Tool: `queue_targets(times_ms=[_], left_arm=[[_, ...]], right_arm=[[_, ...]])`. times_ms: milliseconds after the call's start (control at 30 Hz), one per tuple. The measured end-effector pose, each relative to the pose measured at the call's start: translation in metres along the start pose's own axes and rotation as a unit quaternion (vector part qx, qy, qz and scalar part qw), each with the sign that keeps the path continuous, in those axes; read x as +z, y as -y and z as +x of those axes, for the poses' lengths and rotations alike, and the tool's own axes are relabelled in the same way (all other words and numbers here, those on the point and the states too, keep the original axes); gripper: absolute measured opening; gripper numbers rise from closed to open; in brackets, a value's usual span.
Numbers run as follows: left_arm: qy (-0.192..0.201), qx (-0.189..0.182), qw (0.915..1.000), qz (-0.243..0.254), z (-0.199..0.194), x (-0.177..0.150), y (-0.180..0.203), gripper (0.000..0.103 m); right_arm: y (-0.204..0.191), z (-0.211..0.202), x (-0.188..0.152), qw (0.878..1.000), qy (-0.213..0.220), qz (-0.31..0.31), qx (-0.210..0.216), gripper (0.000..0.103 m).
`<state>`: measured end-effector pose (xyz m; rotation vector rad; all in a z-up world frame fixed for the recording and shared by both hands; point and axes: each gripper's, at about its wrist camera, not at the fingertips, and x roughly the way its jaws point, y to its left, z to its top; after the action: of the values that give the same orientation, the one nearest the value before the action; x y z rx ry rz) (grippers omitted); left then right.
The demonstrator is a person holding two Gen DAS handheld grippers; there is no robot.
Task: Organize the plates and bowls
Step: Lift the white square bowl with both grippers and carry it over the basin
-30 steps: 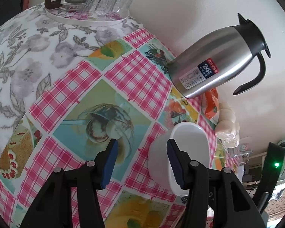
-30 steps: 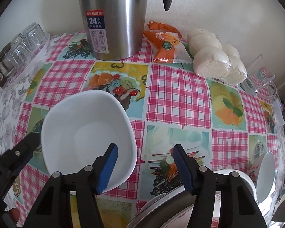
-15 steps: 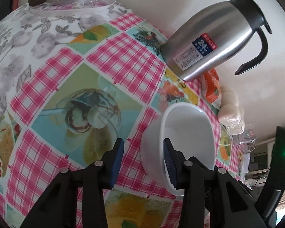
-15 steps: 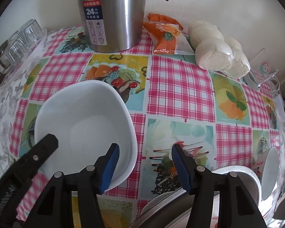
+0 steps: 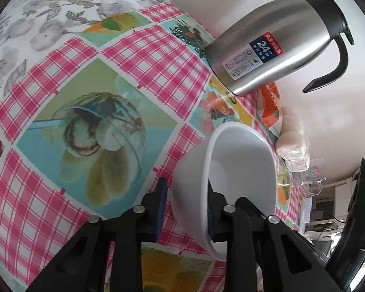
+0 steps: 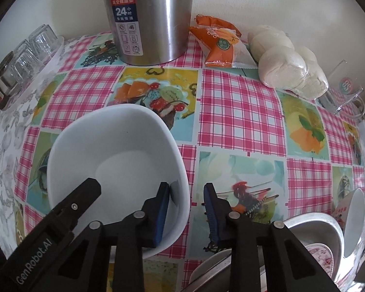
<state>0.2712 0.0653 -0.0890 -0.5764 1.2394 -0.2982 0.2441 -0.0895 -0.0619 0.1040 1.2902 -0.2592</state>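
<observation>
A white bowl (image 5: 241,170) (image 6: 114,158) sits on the checked tablecloth (image 6: 241,112) in front of the steel thermos. My left gripper (image 5: 186,206) straddles the bowl's near wall, one pad outside and one inside; its jaws are closing and the pads look pressed on the wall. Its black finger (image 6: 85,194) reaches into the bowl in the right wrist view. My right gripper (image 6: 187,206) straddles the opposite rim. Its jaws are closing, the left pad inside the bowl and the right pad still a gap away outside.
A steel thermos (image 6: 148,17), an orange snack packet (image 6: 219,46), bagged white buns (image 6: 289,60) and a glass mug (image 6: 345,92) line the wall. A tray of upturned glasses (image 6: 24,56) stands far left. A metal basin (image 6: 314,228) with patterned plates and another white bowl (image 6: 355,214) sit lower right.
Both pairs of jaws have narrowed around the bowl's rim. The left gripper sank lower over the bowl, and its finger has come further into the bowl in the right wrist view.
</observation>
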Motion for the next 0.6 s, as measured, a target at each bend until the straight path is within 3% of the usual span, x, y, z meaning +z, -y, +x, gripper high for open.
queue_targets(times_ms=[167,333,600], left_arm=[[-0.001,-0.009,1.0,-0.003,-0.001,0.0,0.0,0.024],[-0.005,-0.016,0.9998,-0.007,-0.004,0.001,-0.004,0.023],[-0.007,-0.022,0.9997,-0.005,-0.011,0.001,-0.003,0.022]], right_arm=[[0.0,0.0,-0.001,1.0,0.001,0.002,0.007,0.027],[-0.004,-0.002,-0.002,1.0,0.0,-0.003,0.014,0.016],[-0.005,-0.008,-0.001,1.0,0.006,-0.005,0.015,0.015]])
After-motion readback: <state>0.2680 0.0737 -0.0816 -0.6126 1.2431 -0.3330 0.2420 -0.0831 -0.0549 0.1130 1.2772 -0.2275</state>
